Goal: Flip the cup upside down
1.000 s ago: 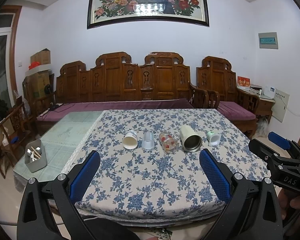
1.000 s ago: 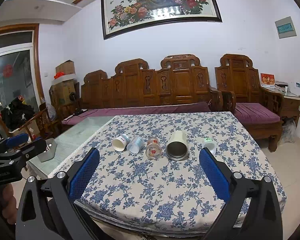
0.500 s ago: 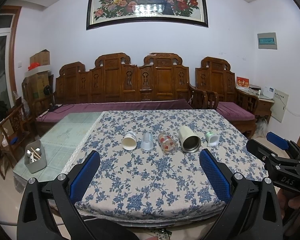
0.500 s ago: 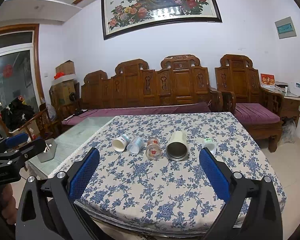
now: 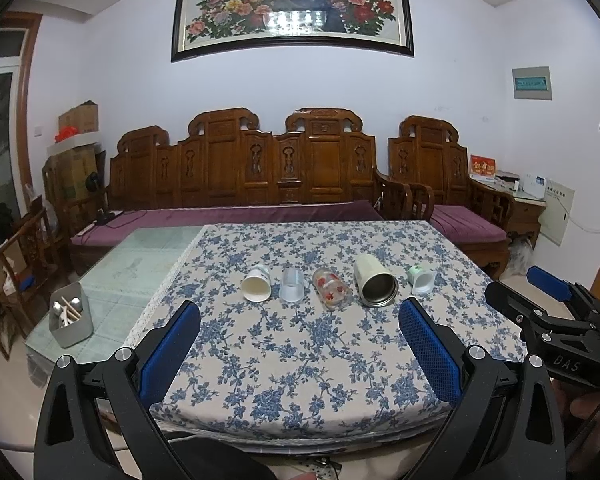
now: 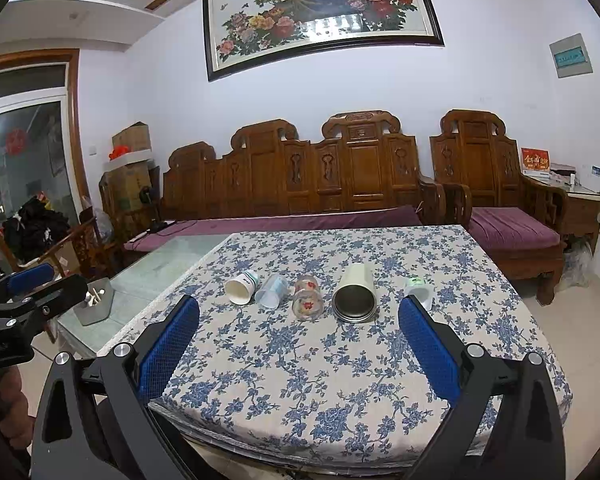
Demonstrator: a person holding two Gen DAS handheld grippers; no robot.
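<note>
Five cups [image 5: 375, 285] are laid on their sides in a row mid-surface [image 5: 300, 360], well apart from every edge. Left gripper [image 5: 299, 334] and right gripper [image 6: 299, 330] are held wide open, empty, above the near edge.

The letters "DAS" are showing in pale print on the black body of the right gripper [image 5: 548, 292], seen in the left wrist view. Gold characters on a red card [image 5: 482, 167] are too blurred to read.
</note>
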